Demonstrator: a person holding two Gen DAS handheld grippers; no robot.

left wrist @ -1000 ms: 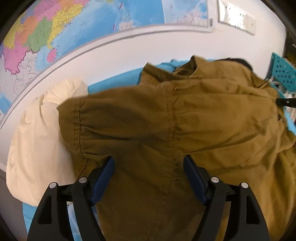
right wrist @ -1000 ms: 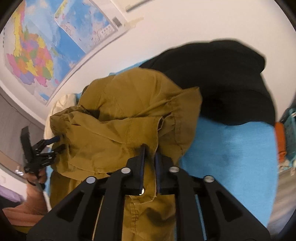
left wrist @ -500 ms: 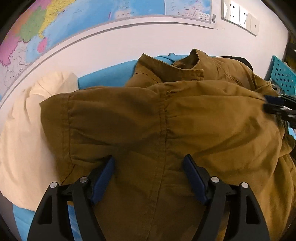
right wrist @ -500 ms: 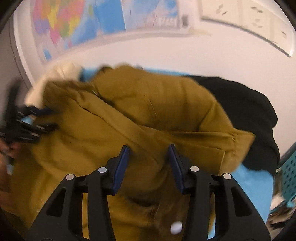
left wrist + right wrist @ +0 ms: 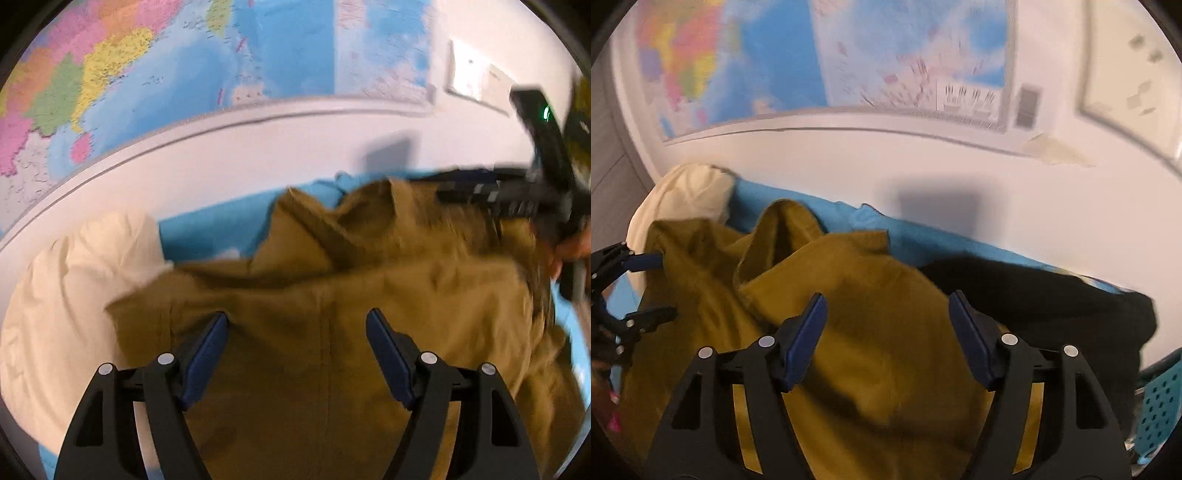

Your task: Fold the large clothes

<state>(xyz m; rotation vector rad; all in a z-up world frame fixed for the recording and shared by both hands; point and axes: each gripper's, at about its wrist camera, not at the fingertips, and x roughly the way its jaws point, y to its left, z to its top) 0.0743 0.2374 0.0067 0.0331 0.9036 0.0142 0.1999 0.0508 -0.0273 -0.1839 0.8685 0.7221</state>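
Observation:
An olive-brown jacket point(image 5: 332, 302) lies heaped on a blue-covered bed point(image 5: 207, 236); it also shows in the right wrist view point(image 5: 871, 332). My left gripper point(image 5: 297, 332) is open and empty, low over the jacket's near part. My right gripper point(image 5: 886, 314) is open and empty above the jacket's right side. The right gripper shows at the far right of the left wrist view point(image 5: 491, 192), raised above the jacket. The left gripper shows at the left edge of the right wrist view point(image 5: 646, 288).
A cream pillow point(image 5: 74, 295) lies at the left, partly under the jacket. A black garment point(image 5: 1052, 299) lies to the right of the jacket. A teal perforated basket point(image 5: 1160, 406) stands at the far right. A wall with a map point(image 5: 184, 74) bounds the bed behind.
My right gripper opened and let go of the jacket, then rose. The jacket dropped and settled lower on the bed. Both cameras tilted up toward the wall.

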